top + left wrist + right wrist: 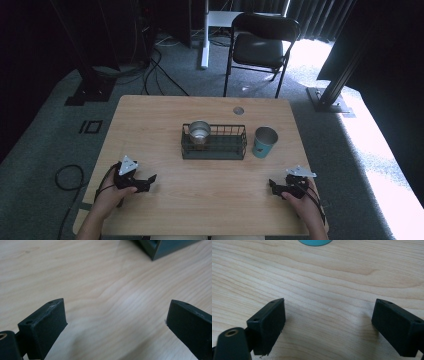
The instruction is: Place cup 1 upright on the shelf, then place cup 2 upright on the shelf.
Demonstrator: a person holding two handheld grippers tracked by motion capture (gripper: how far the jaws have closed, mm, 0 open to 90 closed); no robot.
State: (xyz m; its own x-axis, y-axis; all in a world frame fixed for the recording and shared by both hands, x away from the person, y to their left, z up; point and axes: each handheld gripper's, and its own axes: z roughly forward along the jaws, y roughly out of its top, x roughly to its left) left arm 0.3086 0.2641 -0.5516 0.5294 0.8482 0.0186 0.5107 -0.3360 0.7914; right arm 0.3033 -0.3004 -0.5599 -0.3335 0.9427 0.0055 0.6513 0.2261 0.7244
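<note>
Evidently nothing is picked up yet: the left gripper (149, 179) and right gripper (272, 184) rest low in frame, jaws wide apart, empty. Next, I judge, the right one reaches up-frame for the teal cup (264, 142) beside the wire basket (214, 150).

1. High view: perched above the near edge, looking forward and down across the whole table (200, 192), past it to a chair (260, 42) and floor.
2. Left gripper view: riding low, hugging the wood between wide-apart jaws, aimed toward the wire basket (163, 247), corner just creeping in at top.
3. Right gripper view: equally close, skimming the boards, pointed at the teal cup (315, 242).
4. Shared: tabletop, basket (214, 142) and cup (264, 142).
</note>
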